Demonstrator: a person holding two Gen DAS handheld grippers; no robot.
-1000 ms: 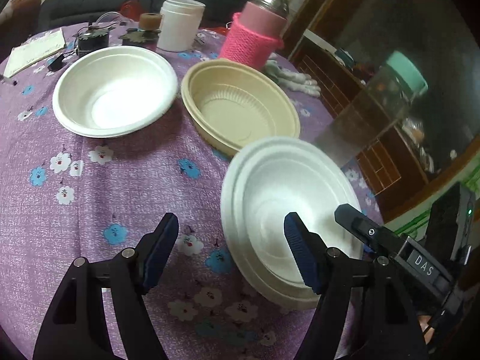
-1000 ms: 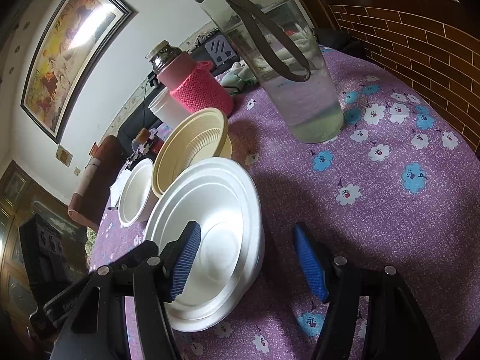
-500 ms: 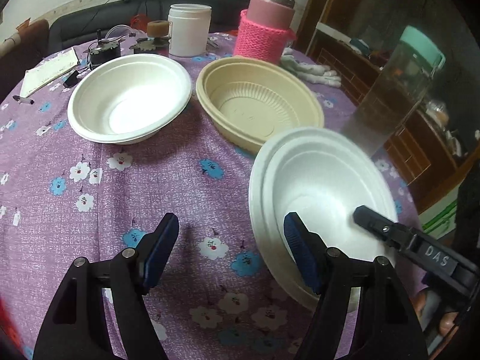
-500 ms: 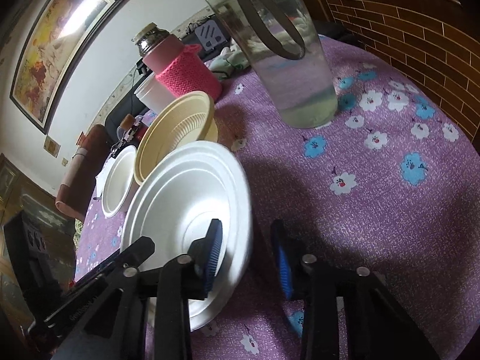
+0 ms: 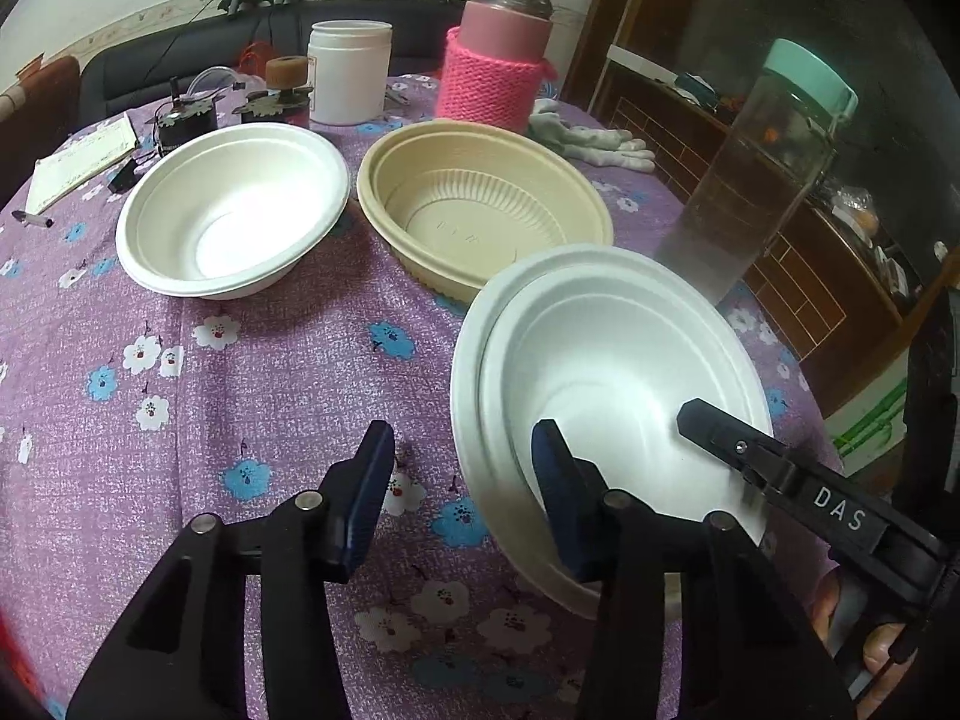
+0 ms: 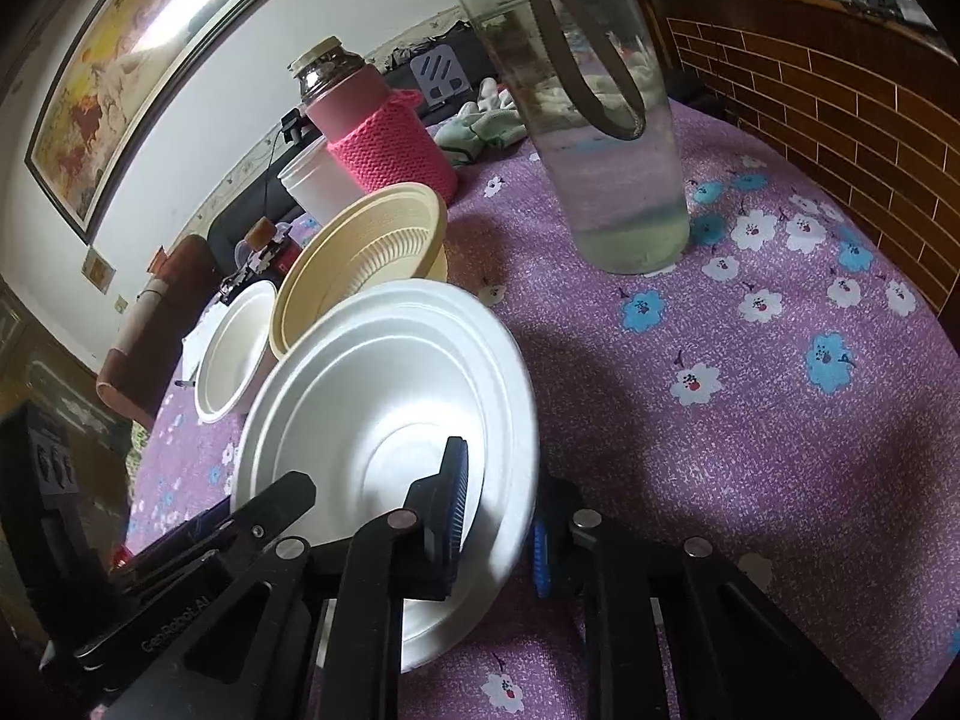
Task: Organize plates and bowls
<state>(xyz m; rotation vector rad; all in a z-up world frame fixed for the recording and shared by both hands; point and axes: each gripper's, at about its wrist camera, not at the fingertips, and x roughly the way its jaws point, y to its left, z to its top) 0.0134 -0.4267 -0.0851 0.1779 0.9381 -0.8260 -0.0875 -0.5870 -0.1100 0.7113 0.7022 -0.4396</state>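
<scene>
A stack of white foam bowls [image 5: 606,354] [image 6: 390,396] is tilted up off the purple tablecloth. My right gripper [image 6: 498,516] is shut on its rim, one pad inside and one outside. My left gripper [image 5: 462,486] straddles the stack's near left rim, its jaws partly closed and apart from the rim. A beige ribbed bowl [image 5: 480,204] [image 6: 360,252] sits behind the stack. A single white bowl [image 5: 234,210] [image 6: 231,354] sits at the back left.
A tall clear water bottle [image 5: 756,168] [image 6: 600,120] stands right of the stack. A pink knit-sleeved flask [image 5: 498,60] [image 6: 378,132], a white jar [image 5: 348,72], gloves [image 5: 594,141], a notepad [image 5: 78,162] and small gadgets lie at the back. The table edge is at the right.
My right gripper closed on the stack's rim and tipped the stack up. My left gripper's jaws narrowed around the stack's left rim.
</scene>
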